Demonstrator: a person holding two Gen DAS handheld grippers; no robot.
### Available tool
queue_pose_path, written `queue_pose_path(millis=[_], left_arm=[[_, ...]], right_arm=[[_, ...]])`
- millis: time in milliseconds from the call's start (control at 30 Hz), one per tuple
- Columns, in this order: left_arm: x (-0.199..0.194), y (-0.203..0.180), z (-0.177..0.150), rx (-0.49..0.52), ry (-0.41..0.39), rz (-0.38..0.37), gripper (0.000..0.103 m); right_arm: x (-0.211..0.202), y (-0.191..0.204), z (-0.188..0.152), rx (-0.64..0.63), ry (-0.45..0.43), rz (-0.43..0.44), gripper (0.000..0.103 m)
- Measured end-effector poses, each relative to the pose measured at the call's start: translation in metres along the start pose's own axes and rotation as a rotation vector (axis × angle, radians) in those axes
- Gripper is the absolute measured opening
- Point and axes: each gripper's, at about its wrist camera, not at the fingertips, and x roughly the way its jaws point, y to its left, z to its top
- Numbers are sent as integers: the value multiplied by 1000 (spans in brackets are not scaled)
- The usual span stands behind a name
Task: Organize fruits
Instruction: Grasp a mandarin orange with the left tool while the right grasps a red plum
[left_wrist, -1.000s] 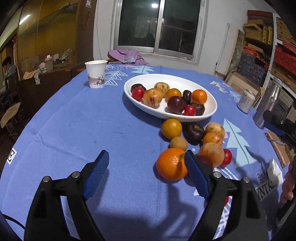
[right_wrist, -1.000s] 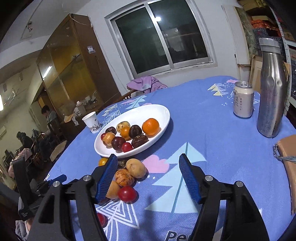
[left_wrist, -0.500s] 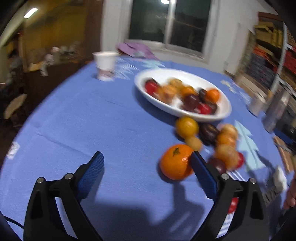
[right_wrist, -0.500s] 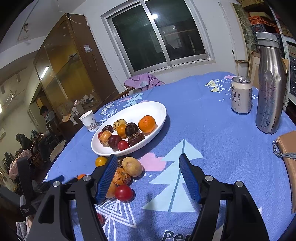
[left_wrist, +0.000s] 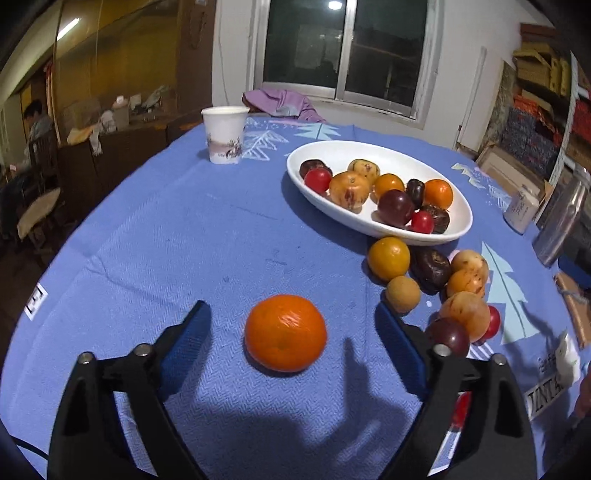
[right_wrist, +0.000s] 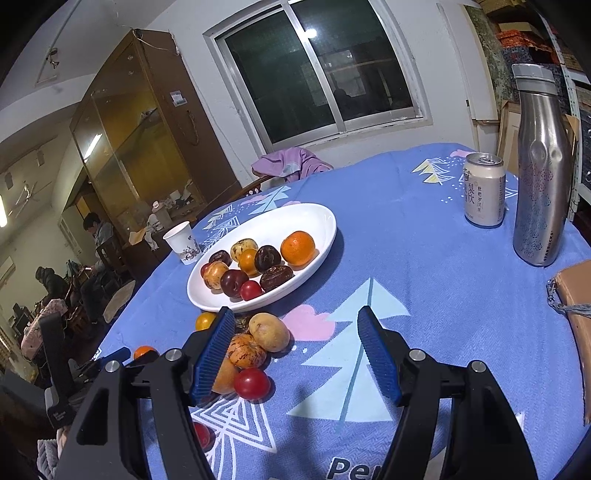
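Sorting: about half done, I judge; the plate holds ten or so fruits, a similar number lie loose on the cloth.
Plate: white oval at 1 o'clock in the left view, 11 o'clock in the right; the far end is bare, so there is room.
Orange: on the cloth, alone, between the left gripper fingers; neither pad touches it.
Left gripper: fingers apart, having just been closing around the orange; no grip yet.
Right gripper: fingers apart over bare cloth, nothing between them.
Loose pile: just beside the plate's near rim, at 3 o'clock from the orange; yellow, brown, speckled and red fruits, several touching.
Left to do: orange first, likely, then the pile.
Surface: round table under a blue cloth with tree prints; cup at 11 o'clock, can and steel bottle at 1 o'clock in the right view.
Room: dark window, wooden cabinet, purple cloth on a chair, stacked boxes at right, people seated at far left.
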Motion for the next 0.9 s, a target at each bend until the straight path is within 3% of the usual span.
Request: queue_pose_path(millis=[100,267,300,333,400,533,667,800,900], left_arm=[[6,5,0,-22,29,-23,69],[3,0,-2,-5,19,-16,68],[4,0,-2,-5,24,-18,65],[5,1,-3,-7,35,-24,54],[7,2,-4,-13,51,-36,47],[3,3,-4,-16,34,-51,46],[-4,8,-4,-41,4,-49,45],[-5,9,-3,-39,5,-53,46],[-4,8,-4,-36,11,-58,46]], right_arm=[[1,2,-1,-9,9,-2,70],[3,2,-1,-9,17,-5,70],[4,2,-1,-9,20,-5,70],[4,2,-1,-10,24,-5,70],[6,3,-2,-13,30,-5,70],[12,6,-5,-27,69,3,70],[29,18,-15,-70,189,55,70],[40,30,-26,-107,267,78,60],[46,32,-31,-113,300,77,45]])
